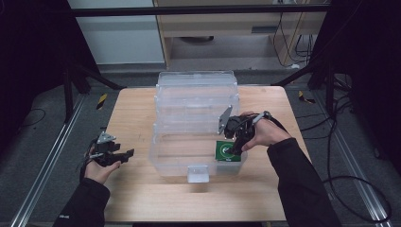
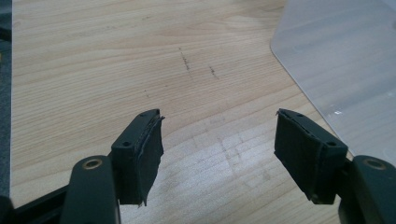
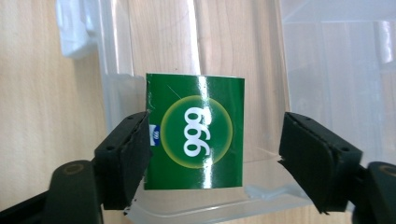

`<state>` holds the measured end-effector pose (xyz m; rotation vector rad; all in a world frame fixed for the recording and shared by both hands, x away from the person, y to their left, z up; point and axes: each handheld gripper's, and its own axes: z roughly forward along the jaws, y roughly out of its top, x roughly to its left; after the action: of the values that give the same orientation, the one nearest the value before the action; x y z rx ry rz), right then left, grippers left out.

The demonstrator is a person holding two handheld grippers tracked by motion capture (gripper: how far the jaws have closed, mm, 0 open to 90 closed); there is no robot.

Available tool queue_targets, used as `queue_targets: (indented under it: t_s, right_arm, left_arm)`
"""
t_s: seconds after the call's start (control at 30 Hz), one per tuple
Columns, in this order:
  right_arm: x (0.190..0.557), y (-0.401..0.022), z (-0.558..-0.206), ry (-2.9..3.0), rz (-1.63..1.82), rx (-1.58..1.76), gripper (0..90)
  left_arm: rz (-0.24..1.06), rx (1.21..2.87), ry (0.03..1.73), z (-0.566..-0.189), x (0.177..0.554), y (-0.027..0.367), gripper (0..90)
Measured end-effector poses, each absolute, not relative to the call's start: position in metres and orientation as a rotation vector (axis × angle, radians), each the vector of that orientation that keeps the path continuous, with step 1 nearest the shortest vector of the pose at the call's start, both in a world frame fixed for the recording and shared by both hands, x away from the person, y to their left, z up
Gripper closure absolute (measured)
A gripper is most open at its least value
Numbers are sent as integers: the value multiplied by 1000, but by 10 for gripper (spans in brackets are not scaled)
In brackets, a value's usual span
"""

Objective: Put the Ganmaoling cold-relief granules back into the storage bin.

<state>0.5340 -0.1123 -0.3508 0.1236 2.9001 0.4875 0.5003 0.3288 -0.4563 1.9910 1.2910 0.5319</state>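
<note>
We see the right gripper [image 3: 212, 154] with its two jaws standing apart around one green box [image 3: 196, 133]; the left pad overlaps the box's left edge, though we cannot tell whether it touches, and the right pad is clear of the box with a gap between, so nothing is clamped. The left gripper [image 2: 217, 149] also has its two jaws apart, with nothing but bare wood between them.

We count one green box, one clear plastic bin [image 1: 196, 127], one wooden table [image 1: 137, 118] and two grippers. The box lies flat on the floor of the bin, in the near right corner as the high view shows it [image 1: 228, 151]. In the right gripper view the box looks slightly taller than wide, its long axis running away from the jaws, and its printed "999" reads sideways along that axis.

The right gripper view gives us the box's white digits in a yellow-green ring, which the high view leaves too small to read. The high view shows the right gripper [image 1: 235, 142] reaching down into the bin and the left gripper [image 1: 118, 155] held low over the table, well apart from the bin's left side. The left gripper view adds the bin's frosted corner [image 2: 336, 60] at upper right
</note>
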Motion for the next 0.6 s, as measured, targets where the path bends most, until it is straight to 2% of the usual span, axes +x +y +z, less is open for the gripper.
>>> queue_targets:
  t_s: [0.6]
  right_arm:
    - [509,-119,-343,2872,694,327,288]
  left_arm:
    - [554,1973,1256,-451,497,328,430]
